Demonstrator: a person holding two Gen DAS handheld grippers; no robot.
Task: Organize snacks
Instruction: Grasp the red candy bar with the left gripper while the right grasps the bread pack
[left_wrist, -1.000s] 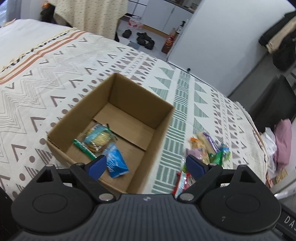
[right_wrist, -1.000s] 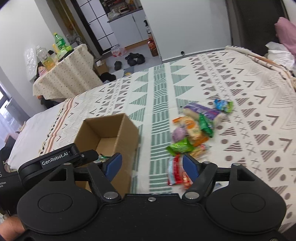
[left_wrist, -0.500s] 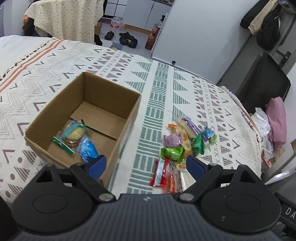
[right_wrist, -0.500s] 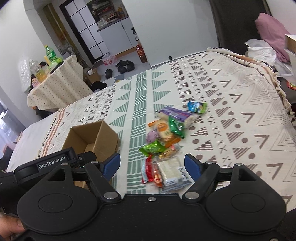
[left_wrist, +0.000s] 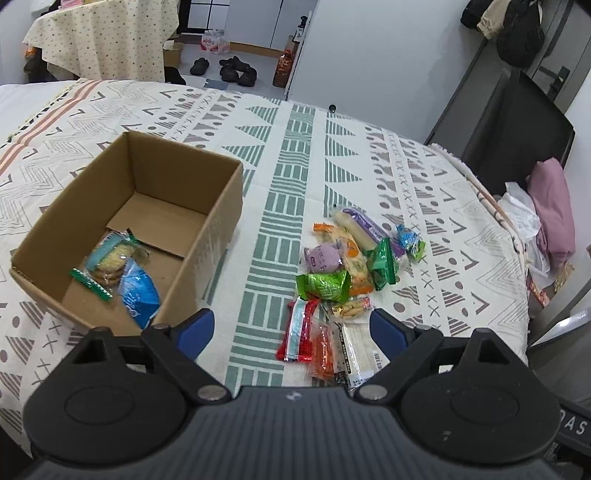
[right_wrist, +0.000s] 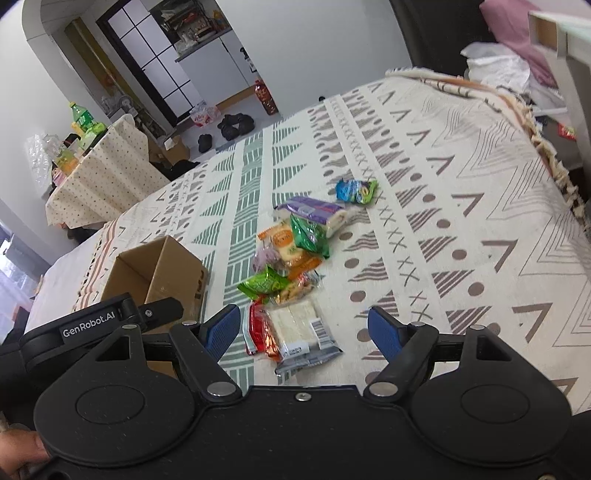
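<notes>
Left gripper (left_wrist: 291, 328): swings away from the cardboard box (left_wrist: 221, 206) toward the snack pile (left_wrist: 347, 280), jaws closing slightly, nothing between them.
Right gripper (right_wrist: 303, 328): now over the pile's near end, above the white wafer pack (right_wrist: 299, 328).

The cardboard box (left_wrist: 192, 192) is plain brown corrugated card, matt and dry-looking, its inner walls bare. The bedspread (left_wrist: 417, 206) is woven cloth, matt, with a printed pattern and a fringed edge. The snack packets (left_wrist: 343, 266) are glossy plastic film that crinkles and catches the light. The left tongs (left_wrist: 291, 328) and right tongs (right_wrist: 303, 328) are matt black plastic with ribbed blue pads (right_wrist: 221, 328) and small shiny metal pivots.
</notes>
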